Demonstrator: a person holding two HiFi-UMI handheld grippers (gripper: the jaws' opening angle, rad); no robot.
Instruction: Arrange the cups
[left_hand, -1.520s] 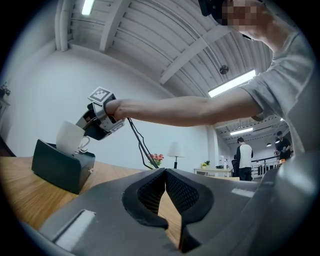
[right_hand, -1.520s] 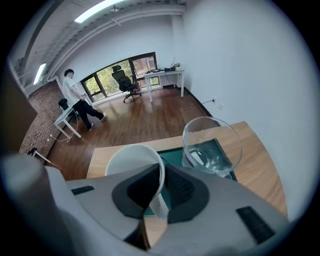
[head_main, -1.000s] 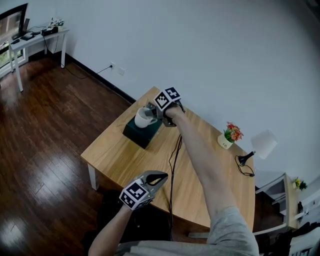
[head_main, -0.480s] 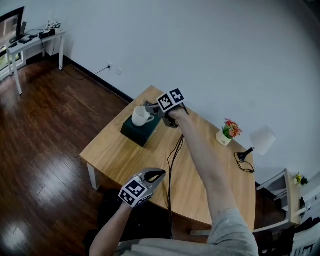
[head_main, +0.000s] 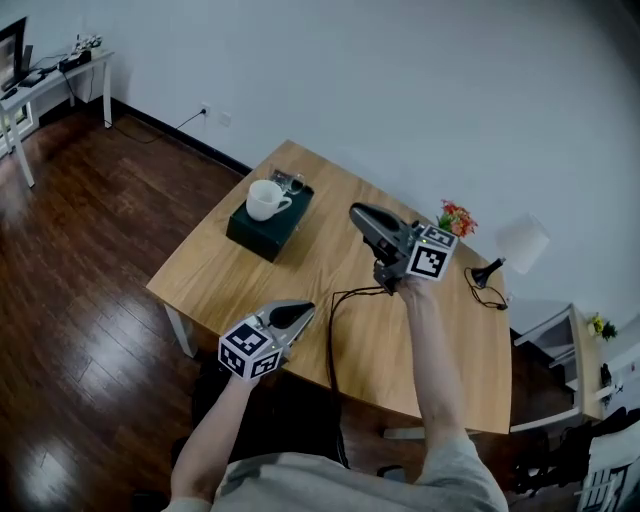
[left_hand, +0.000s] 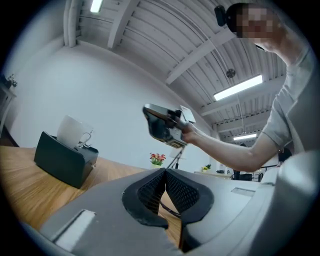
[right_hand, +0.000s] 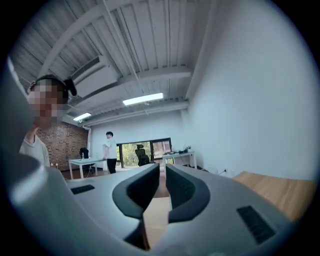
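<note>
A white cup (head_main: 266, 199) stands upright on a dark green box (head_main: 255, 230) at the far left of the wooden table (head_main: 215, 275). It also shows in the left gripper view as the cup (left_hand: 73, 132) on the box (left_hand: 61, 160). My right gripper (head_main: 357, 213) hangs above the table's middle, well to the right of the cup. Its jaws have just been closing and stand almost together, with nothing between them (right_hand: 162, 167). My left gripper (head_main: 298, 313) is held at the table's near edge with its pads touching and nothing in it (left_hand: 165, 172).
A small pot of flowers (head_main: 455, 218) and a white desk lamp (head_main: 522, 262) stand at the table's far right. A black cable (head_main: 333, 315) runs across the middle. A small glass object (head_main: 288, 181) lies behind the cup. A person (right_hand: 108, 150) stands among desks across the room.
The right gripper has let go of the cup, which stays on the box. It has swung up and to the right, over the table's middle. The left gripper has hardly moved.
</note>
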